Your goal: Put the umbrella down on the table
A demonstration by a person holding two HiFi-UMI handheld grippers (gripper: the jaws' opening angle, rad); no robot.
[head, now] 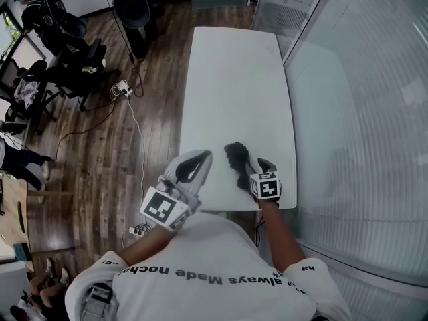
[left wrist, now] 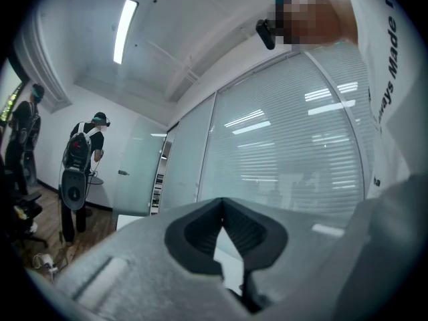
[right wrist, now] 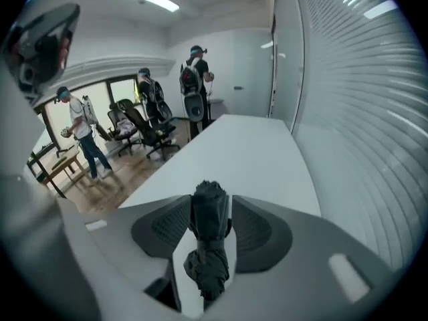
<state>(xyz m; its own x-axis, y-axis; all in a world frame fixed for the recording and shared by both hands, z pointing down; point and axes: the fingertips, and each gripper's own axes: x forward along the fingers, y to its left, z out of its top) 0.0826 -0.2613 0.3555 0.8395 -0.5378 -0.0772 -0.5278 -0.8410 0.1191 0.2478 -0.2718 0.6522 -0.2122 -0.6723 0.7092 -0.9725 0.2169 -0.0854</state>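
Closest in, a person's white shirt (head: 214, 273) fills the bottom of the head view, with both arms reaching forward from it. The right hand-held gripper (right wrist: 210, 209) has a folded black umbrella (right wrist: 209, 233) between its jaws. The pads are partly closed in on the bundled cloth from both sides and hold it, and the strapped, bunched end hangs toward the gripper's body. The umbrella sits over the near right end of the long white bench (head: 234, 79), pointing away from the person along the top. I cannot tell whether its far end touches the surface. The left hand-held gripper (left wrist: 223, 202) is beside it at the bench's near edge, well clear of the umbrella. Its jaw tips meet and there is nothing between them, only a small gap lower down where the white bench shows through. A glass wall (head: 361, 112) with blinds runs just along the bench's right side. Wood floor (head: 154, 112) lies to the left, with black chairs (head: 67, 65) farther off. In the right gripper view, people (right wrist: 194, 79) stand beyond the far end.
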